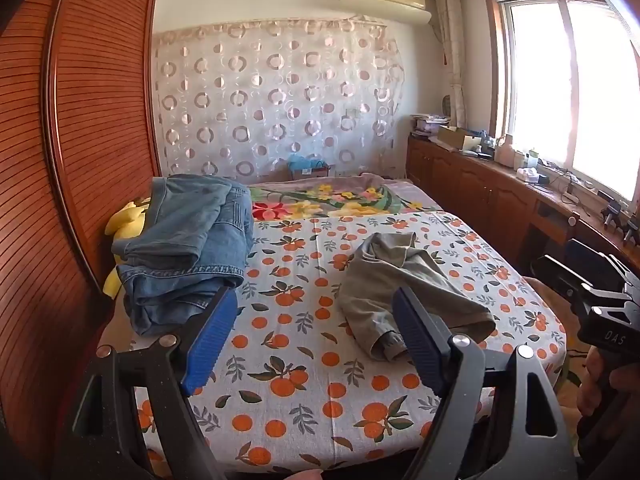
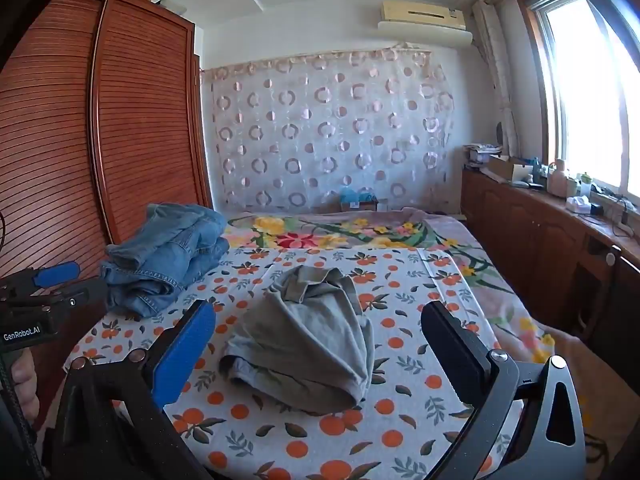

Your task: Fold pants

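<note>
Currently both tools hang over the near edge of the bed [image 1: 304,412], nothing gripped. Left tool [image 1: 310,334] has its blue pads spread wide, only bedsheet showing between them. Right tool [image 2: 320,344] is spread just as wide, and in its view the grey-green pants [image 2: 308,344] sit framed between the pads, not touched

Pants location: crumpled in a heap around the middle of the orange-print sheet, one leg end with a cuff turned toward the near edge. Heap looks dropped there as the work item, central so both tools can reach it from either side

Denim stack [image 1: 184,248] sits at the left edge against the wardrobe [image 1: 80,120], well apart from the heap. My guess: that's the done pile, parked out of the folding area. Something yellow [image 1: 122,222] pokes out beside it, can't tell what

Counts:
- tools: 2, both empty
- loose pants to fold: 1
- denim pile: 1 stack, several layers, exact garment count not readable
- hands partly visible on the tool grips: 2

Task read: folding not yet begun, heap needs spreading flat first
</note>
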### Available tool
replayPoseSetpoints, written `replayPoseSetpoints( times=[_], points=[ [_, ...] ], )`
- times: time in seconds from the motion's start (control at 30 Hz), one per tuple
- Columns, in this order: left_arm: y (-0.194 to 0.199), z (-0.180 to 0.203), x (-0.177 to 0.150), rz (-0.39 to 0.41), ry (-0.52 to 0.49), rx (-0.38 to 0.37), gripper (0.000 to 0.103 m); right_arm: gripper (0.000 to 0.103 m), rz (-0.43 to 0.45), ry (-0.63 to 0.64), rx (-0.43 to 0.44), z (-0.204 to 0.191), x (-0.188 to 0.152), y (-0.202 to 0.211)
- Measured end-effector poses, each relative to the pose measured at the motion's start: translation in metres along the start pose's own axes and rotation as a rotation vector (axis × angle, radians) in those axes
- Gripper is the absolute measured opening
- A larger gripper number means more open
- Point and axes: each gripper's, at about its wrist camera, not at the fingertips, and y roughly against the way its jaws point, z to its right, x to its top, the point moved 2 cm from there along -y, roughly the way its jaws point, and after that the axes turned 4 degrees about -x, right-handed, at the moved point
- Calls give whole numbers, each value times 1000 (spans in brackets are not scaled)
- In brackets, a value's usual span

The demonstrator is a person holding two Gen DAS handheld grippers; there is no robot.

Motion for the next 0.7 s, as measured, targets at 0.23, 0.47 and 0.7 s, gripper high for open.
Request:
replayPoseSetpoints(
  times=[0.23,0.47,0.7],
  points=[
    [-2,-1,0,-5,-8,18,81,103,-2,3,5,0,-1,-1],
    [-1,-2,1,-1,-4,16,81,103,-5,-2,6,0,-1,-2],
    [-3,-1,-2,0,-7,17,81,103,-5,-5,6,-1,0,-2]
  ],
)
